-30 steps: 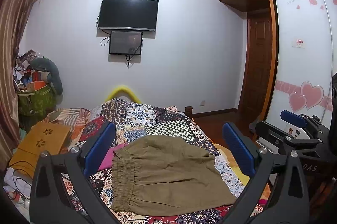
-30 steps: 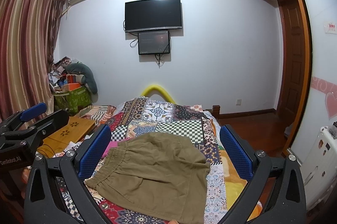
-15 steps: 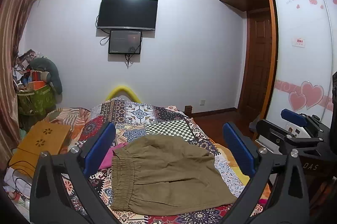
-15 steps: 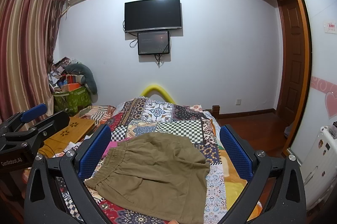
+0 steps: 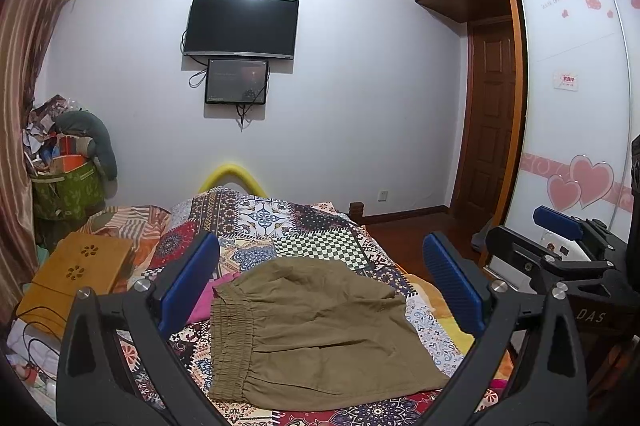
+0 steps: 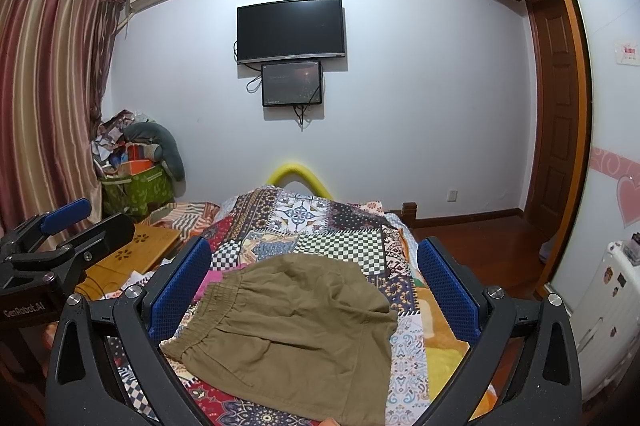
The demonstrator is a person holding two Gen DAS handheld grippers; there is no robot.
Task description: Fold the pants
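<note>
Grippers [image 5: 320, 284] spread; pants [image 5: 316, 338] folded, rumpled.

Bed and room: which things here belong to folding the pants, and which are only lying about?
For the job: olive pants; patchwork bed cover; left gripper; right gripper.

Lying about: pink cloth; wooden lap table; green bag; television.
</note>
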